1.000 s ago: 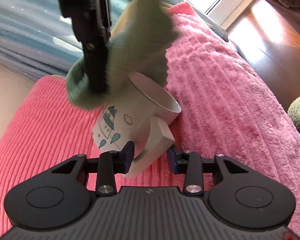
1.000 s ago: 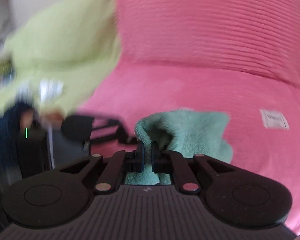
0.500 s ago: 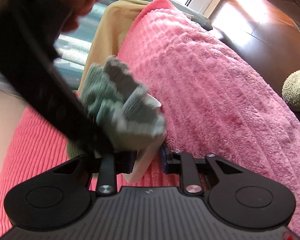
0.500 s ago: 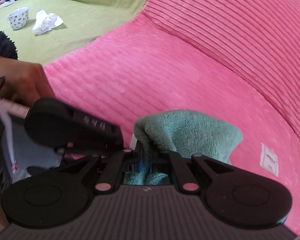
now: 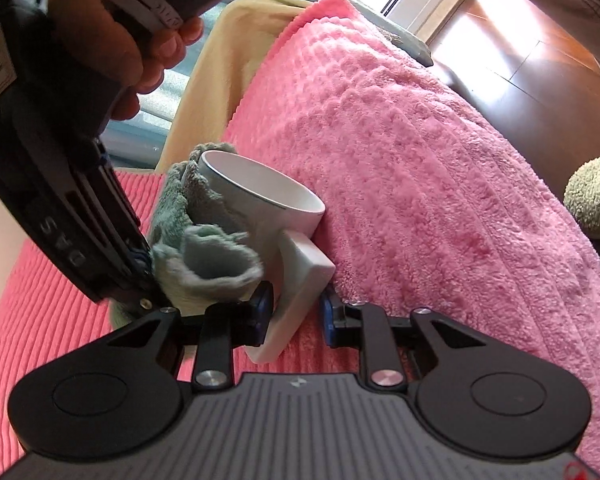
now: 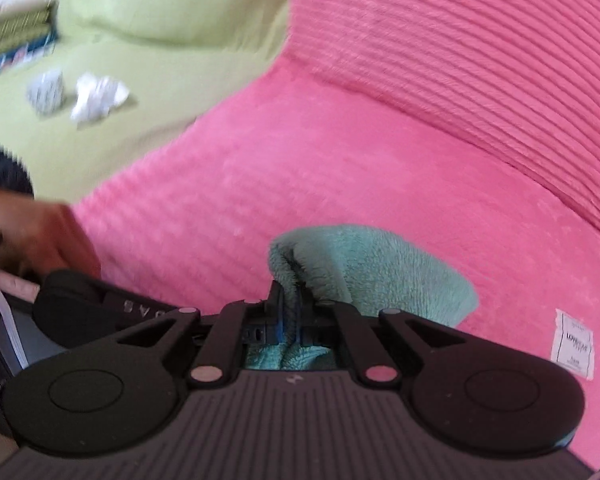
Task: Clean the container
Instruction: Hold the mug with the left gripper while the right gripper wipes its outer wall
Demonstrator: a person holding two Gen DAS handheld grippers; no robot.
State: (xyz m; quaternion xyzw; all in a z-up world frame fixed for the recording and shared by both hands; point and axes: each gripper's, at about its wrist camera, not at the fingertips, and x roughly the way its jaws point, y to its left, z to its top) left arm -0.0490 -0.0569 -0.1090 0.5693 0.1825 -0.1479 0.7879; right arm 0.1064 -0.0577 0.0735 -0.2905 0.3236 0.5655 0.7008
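Your left tongs [image 5: 295, 312] grip the white mug [image 5: 260, 196] by its handle, mouth tilted up and away; your right tongs [image 6: 287, 312], clenched on the green cloth [image 6: 380, 272], press against the mug's left wall, nearest its base

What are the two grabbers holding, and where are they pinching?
The left gripper pinches the white mug by its handle. The right gripper is shut on a fold of the green cloth.
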